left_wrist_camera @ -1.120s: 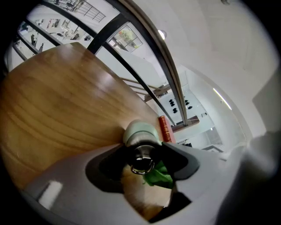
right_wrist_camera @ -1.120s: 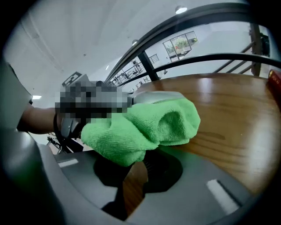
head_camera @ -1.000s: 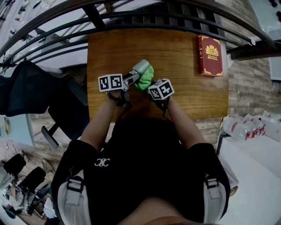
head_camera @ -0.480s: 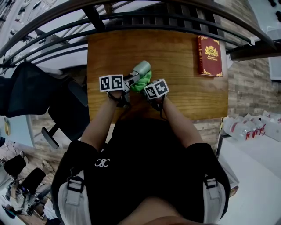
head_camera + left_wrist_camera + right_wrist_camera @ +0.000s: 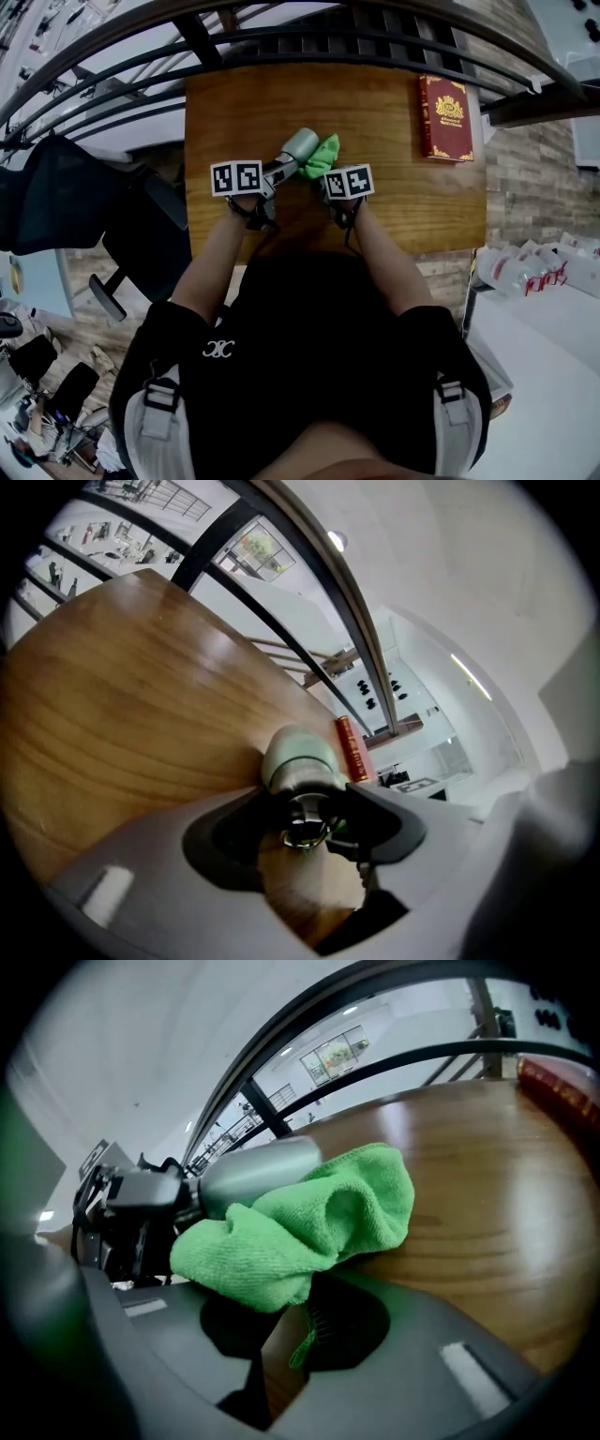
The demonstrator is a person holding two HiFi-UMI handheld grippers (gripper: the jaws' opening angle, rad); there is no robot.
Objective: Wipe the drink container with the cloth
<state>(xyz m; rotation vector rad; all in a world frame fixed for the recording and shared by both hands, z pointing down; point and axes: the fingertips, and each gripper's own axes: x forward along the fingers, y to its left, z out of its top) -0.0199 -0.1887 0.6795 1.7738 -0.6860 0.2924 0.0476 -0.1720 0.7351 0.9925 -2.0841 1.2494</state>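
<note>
Over the middle of the wooden table [image 5: 234,103], the head view shows the left gripper [image 5: 277,170] holding the drink container [image 5: 300,144] by its near end, with the body pointing away and to the right. I cannot tell whether it rests on the wood or hangs just above it. The green cloth [image 5: 322,156] lies against the container's right flank, carried by the right gripper [image 5: 331,174]. A red book [image 5: 446,117] lies well apart, near the far right edge.

From the left gripper view, the jaws are clamped on the container's narrow, shiny end, and the pale cylinder juts out beyond them. That is a small purchase, so a hard sideways push from the cloth would likely twist the container in the grip. Light pressure is the safer choice.

From the right gripper view, the jaws pinch a low fold of the cloth, and the rest is bunched into a wad touching the container's side. To wipe well, run that wad along the full length of the body. Turn the left wrist between strokes to bring round the unwiped sides. Only the soft bulk of the cloth should meet the metal, never the jaw tips.
</note>
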